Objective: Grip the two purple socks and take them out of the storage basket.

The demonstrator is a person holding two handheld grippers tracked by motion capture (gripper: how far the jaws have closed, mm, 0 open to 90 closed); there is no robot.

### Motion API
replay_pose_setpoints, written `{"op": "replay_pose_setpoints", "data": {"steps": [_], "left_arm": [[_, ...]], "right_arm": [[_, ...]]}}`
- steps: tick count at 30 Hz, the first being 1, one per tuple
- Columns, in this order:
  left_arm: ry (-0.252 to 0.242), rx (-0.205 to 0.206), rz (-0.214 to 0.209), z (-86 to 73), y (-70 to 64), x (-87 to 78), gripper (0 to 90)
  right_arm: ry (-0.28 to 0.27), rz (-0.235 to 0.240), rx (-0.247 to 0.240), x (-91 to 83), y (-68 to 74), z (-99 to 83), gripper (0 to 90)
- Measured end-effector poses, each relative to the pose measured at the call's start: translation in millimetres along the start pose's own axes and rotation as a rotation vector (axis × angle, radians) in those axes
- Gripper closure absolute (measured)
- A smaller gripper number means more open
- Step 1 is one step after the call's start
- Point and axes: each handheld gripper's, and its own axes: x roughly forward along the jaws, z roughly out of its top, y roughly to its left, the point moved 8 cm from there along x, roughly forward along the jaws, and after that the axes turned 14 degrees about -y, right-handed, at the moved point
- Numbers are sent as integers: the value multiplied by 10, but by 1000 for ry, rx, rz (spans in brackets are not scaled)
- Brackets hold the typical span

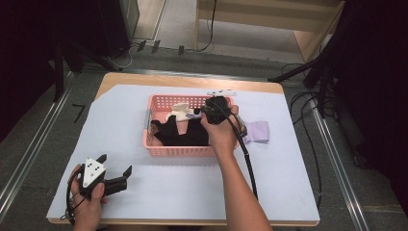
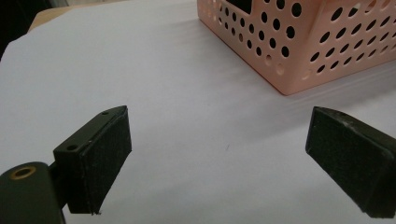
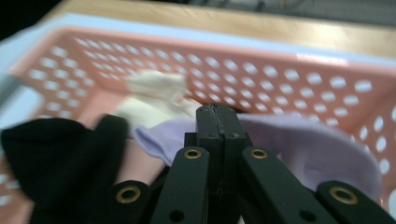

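Note:
A pink perforated basket (image 1: pixel 178 150) (image 2: pixel 303 51) (image 3: pixel 280 70) stands mid-table. In it lie a black garment (image 1: pixel 178 132) (image 3: pixel 51 154) and a cream cloth (image 1: pixel 180 109) (image 3: pixel 154 88). My right gripper (image 1: pixel 197 114) (image 3: pixel 217 112) hangs over the basket's right half, shut on a lavender sock (image 1: pixel 192 115) (image 3: pixel 303 149) that spreads to both sides of the jaws. A second lavender sock (image 1: pixel 257 131) lies on the table just right of the basket. My left gripper (image 1: pixel 115 164) (image 2: pixel 219 135) rests at the front left, open, with nothing between its pads.
A pale sheet (image 1: pixel 168 187) covers the wooden table (image 1: pixel 120 77). The right gripper's cable (image 1: pixel 249 166) trails along the forearm toward the front edge. Dark stands and floor cables surround the table.

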Motion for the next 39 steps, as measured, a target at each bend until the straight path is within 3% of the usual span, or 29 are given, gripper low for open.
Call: {"op": "replay_pose_setpoints", "data": {"steps": [5,7,10,12,13,14,17,19,21,24,27,29,30,33,35,39], "left_arm": [[1,2,2,-1,0,1,77],[1,4,2,-1,-1,-1,77],[3,8,2,-1,0,-4,77],[1,7,2,0,-2,-3,77],[4,9,1,-1,0,-4,77],[1,8,1,0,-1,-1,77],[4,9,5,-3,-6,4,77],[7,15,3,-3,-4,0,77],[4,14,0,-2,-6,-2,77],[-1,14,0,0,-4,-5,77],[1,12,0,-1,-10,-2,77],[4,13,3,-3,-12,-2,77],[4,13,3,-3,-12,-1,77],[7,10,2,-5,-14,2,77],[11,15,0,-7,-12,6,77],[17,33,-2,-9,-18,3,77]], "right_arm": [[-100,119,-21,-319,350,175,900],[-116,153,-27,-407,437,194,900],[-57,66,-106,-353,304,94,900],[9,-16,-128,-258,111,-16,900],[65,-51,-114,-194,-13,-108,891],[96,-58,-93,-155,-87,-168,865],[100,-58,-83,-74,-172,-237,684],[116,-28,-83,-30,-138,-280,620],[175,-1,-83,23,-70,-362,552],[231,8,-165,71,53,-436,497],[265,66,-166,121,192,-478,391],[335,56,-191,154,246,-546,353],[382,43,-222,179,258,-583,345],[437,48,-211,213,304,-624,353],[499,22,-243,240,304,-678,380],[545,-7,-270,256,286,-718,449]]}}
